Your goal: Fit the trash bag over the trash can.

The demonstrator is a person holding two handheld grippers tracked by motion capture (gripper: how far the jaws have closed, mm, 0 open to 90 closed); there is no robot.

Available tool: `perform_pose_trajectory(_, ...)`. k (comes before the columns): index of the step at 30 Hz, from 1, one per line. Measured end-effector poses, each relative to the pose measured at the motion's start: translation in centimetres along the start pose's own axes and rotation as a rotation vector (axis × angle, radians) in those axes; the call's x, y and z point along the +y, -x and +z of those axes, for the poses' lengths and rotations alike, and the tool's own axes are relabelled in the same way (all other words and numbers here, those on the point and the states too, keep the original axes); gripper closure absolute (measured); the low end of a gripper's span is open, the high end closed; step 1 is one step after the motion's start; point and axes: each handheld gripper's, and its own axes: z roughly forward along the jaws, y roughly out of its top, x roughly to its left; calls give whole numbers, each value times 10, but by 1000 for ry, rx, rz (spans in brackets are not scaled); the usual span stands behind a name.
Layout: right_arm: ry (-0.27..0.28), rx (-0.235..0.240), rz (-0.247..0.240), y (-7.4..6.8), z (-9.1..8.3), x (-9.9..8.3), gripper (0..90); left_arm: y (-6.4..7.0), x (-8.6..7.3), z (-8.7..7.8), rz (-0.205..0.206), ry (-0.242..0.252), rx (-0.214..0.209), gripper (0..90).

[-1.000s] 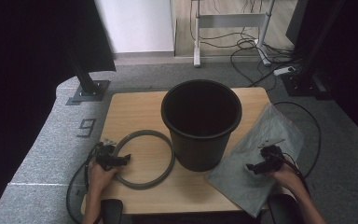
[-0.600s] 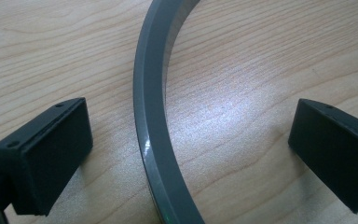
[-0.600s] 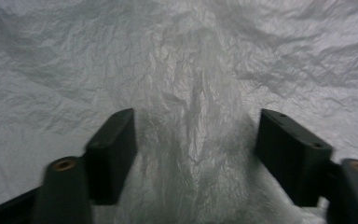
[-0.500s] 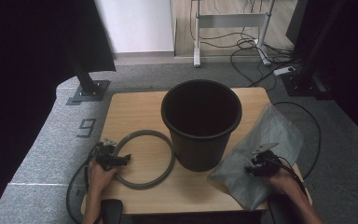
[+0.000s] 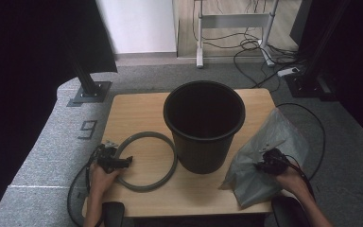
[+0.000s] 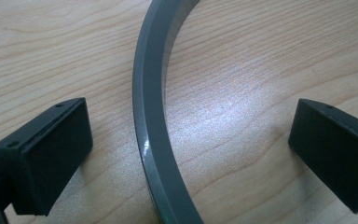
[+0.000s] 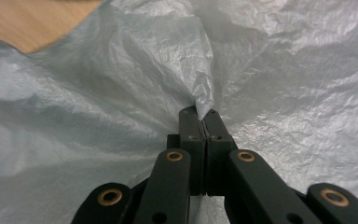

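The high view looks forward and down from above the person's side, with the black bin (image 5: 203, 124) mid-frame. The left gripper view sits very close over the grey ring (image 6: 151, 126) lying left of that bin; the right gripper view is pressed near the plastic bag (image 7: 279, 84) on the bin's right.

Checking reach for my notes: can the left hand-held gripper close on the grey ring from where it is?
Probably yes: the left hand-held gripper is open, its jaws straddling the grey ring with nothing between them.
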Motion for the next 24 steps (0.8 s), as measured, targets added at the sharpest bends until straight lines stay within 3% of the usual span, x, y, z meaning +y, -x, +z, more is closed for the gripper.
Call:
perform_pose_trajectory(15,40,-93,20,35,-61,48,867,1,0,0,-1,0,1,0)
perform_pose_trajectory(24,47,-130,26,46,-83,80,867,1,0,0,-1,0,0,0)
